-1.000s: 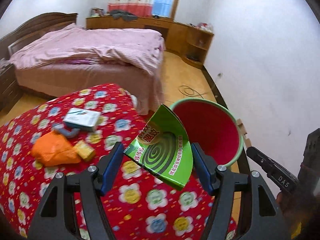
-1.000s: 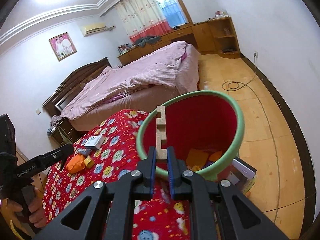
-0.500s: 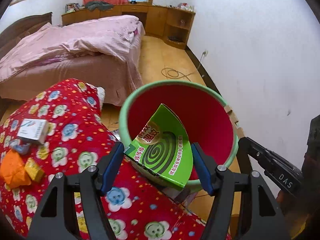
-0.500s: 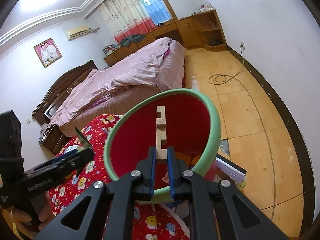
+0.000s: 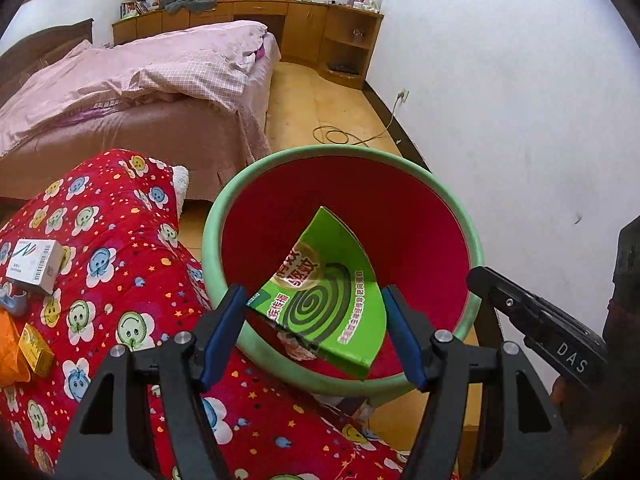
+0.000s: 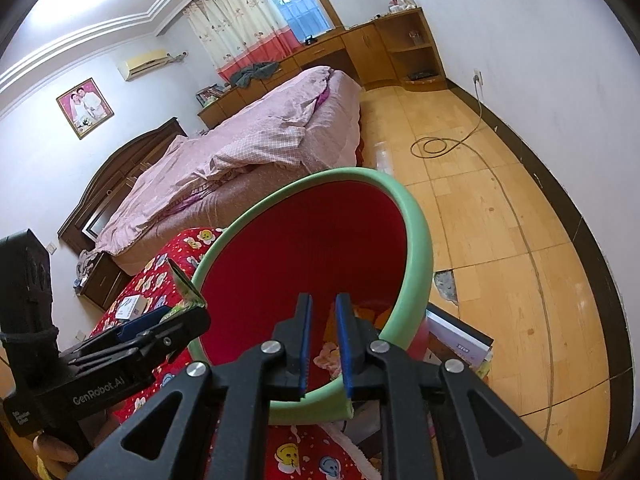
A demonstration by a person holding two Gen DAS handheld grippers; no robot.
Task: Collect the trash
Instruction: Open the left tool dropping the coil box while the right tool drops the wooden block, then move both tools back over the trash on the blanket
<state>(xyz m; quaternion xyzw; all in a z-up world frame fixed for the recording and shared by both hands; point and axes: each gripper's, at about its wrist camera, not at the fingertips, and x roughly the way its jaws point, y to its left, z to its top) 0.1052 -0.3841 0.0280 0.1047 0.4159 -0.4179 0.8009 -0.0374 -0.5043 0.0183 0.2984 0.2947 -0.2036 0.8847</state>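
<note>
In the left wrist view, the left claw [image 5: 314, 322] is gripping a green mosquito-coil box [image 5: 326, 300] over the red bin [image 5: 460, 216] at centre frame, tilted downward and ready to drop. A white box [image 5: 34, 266], a yellow box [image 5: 36, 348] and an orange wrapper [image 5: 10, 350] are lying at the left edge, uncollected.

In the right wrist view, the right claw [image 6: 323, 346] is pointing down into the bin [image 6: 418, 240], its jaws opening with nothing between them.

Left tool [image 5: 314, 322] clamped; right tool [image 6: 323, 344] opening, empty.
</note>
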